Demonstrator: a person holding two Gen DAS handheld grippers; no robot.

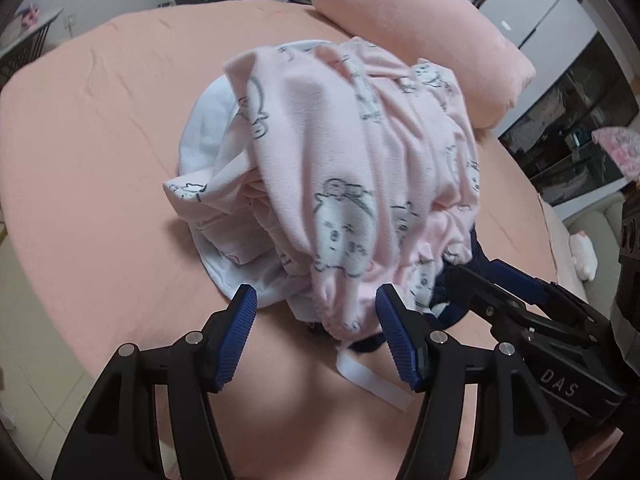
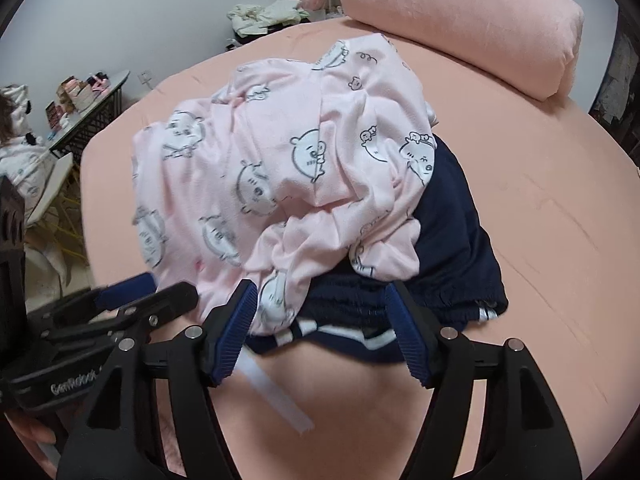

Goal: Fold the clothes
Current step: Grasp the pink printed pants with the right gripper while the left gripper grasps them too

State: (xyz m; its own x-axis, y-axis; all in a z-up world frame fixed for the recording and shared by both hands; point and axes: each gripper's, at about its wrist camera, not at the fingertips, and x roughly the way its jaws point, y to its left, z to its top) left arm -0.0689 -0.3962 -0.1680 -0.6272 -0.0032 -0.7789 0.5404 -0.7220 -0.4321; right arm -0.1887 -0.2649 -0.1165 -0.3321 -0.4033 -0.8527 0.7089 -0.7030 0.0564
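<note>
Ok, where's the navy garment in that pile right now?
The navy garment lies at the bottom of the pile on the bed, under the pink printed garment, showing on the right in the right wrist view, its waistband between the right gripper fingers.

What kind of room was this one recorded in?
Most likely a bedroom: the clothes pile lies on a bed with a pink sheet, a rolled pink blanket at its far end.

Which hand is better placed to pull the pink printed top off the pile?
Probably left. The left tongs stand open around the hem of the pink top, while the right tongs mostly straddle the navy garment beneath it.
</note>
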